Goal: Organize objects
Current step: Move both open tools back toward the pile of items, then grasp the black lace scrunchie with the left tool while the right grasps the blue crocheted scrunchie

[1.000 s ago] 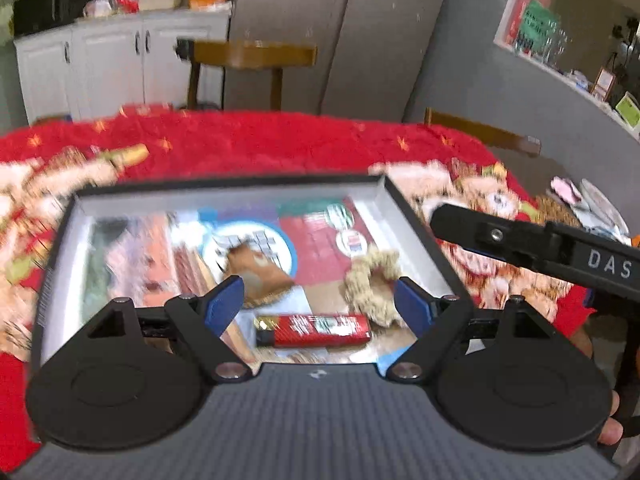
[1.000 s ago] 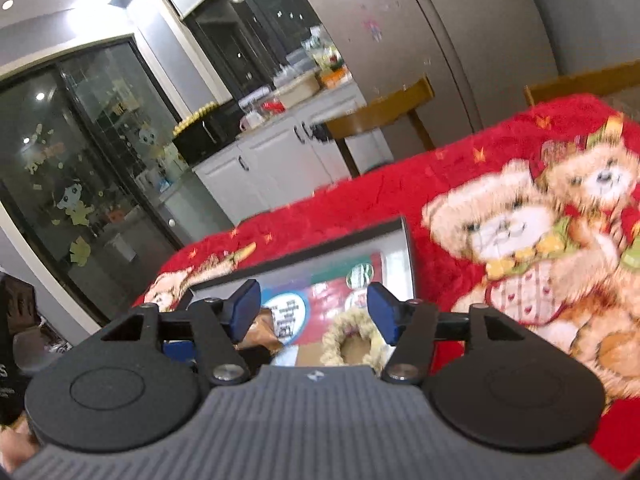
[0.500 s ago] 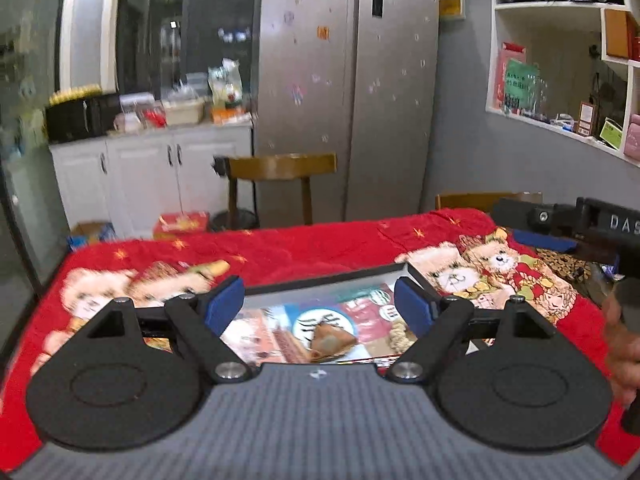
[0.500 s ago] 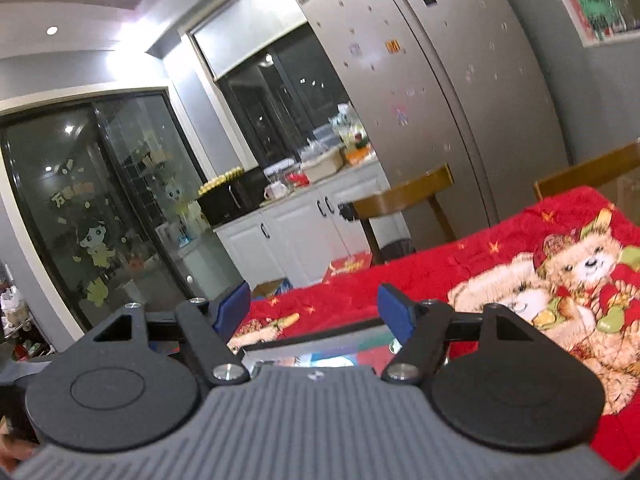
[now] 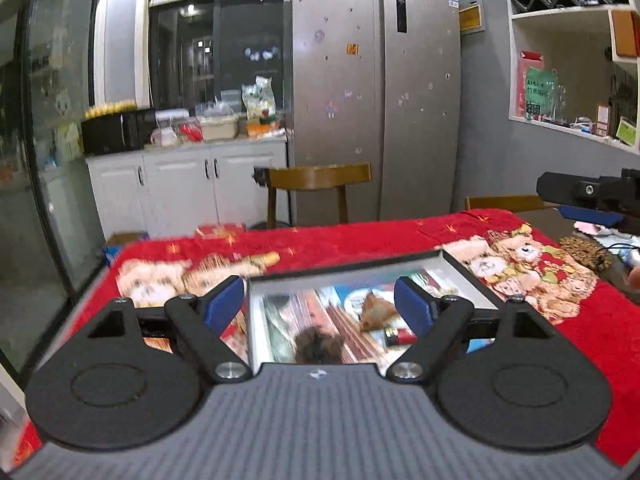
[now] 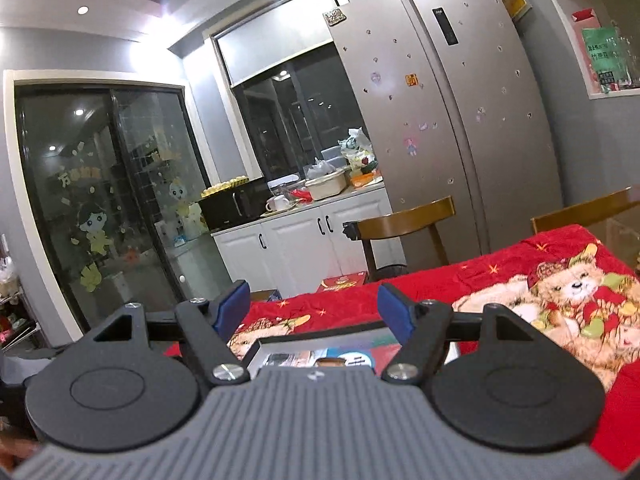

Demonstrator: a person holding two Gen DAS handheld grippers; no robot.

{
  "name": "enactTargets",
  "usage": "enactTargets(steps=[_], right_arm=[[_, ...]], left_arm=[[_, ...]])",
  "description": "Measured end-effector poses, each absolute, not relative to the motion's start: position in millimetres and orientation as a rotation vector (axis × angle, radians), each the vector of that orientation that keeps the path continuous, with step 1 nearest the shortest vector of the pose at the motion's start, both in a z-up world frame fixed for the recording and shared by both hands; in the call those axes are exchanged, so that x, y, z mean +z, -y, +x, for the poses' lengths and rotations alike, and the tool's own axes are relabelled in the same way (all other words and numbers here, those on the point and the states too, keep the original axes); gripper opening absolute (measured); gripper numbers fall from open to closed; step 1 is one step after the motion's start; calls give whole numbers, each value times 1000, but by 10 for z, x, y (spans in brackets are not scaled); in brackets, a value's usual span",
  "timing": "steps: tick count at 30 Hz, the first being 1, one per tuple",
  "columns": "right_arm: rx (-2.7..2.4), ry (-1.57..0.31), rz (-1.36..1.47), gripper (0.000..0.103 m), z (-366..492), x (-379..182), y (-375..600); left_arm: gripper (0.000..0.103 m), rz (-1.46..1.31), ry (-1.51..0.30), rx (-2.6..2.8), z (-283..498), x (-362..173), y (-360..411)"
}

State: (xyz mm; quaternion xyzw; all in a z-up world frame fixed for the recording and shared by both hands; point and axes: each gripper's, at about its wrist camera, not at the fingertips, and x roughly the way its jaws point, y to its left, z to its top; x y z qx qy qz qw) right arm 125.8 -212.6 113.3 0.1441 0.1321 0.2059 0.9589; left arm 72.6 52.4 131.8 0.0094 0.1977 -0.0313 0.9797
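Left claw [image 5: 319,303] spread wide, nothing between its blue pads, hanging above the near edge of the tray [image 5: 466,276]. Right claw [image 6: 314,307] just as wide apart, empty too, above the same tray [image 6: 320,331]. In the tray: a dark blurred lump [image 5: 319,345] nearest, a red battery [image 5: 398,336] to its right, a brown piece [image 5: 374,307] just beyond. The tray sits on the table's red teddy-bear cloth [image 5: 332,244]. Farther back, a wooden chair [image 5: 316,184], then the fridge [image 5: 376,92].

Grey walls, steel fridge [image 5: 374,92]; white cabinets [image 5: 184,188], wooden chair [image 5: 318,180]
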Motion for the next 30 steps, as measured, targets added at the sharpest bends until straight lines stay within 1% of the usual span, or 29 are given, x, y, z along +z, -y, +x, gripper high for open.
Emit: enactTargets(steps=[6,8,11,17,20,23,30], right_arm=[[328,-217,205,80,1084,823,2008],[312,-232,172,80,1068,694,1948],[288,-305,163,80,1146,467,1925],[271,-504,276,79,1331,15,2120],[262,-596,339,78,1407,-202,2214],[262,-649,330,75,1469,-351,2209],[248,-641,301,73,1426,-366,2181]], left_arm=[[86,-46,-457,-117,817,889,-627],[86,-50,-478,-144,887,716,-634],[86,-30,-497,-148,962,527,-627],[86,-99,-488,-135,998,252,-717],[86,-76,-491,-104,1014,168,-700],[86,-48,-477,-93,1027,114,-670],[86,-88,-517,-96,980,123,-635]])
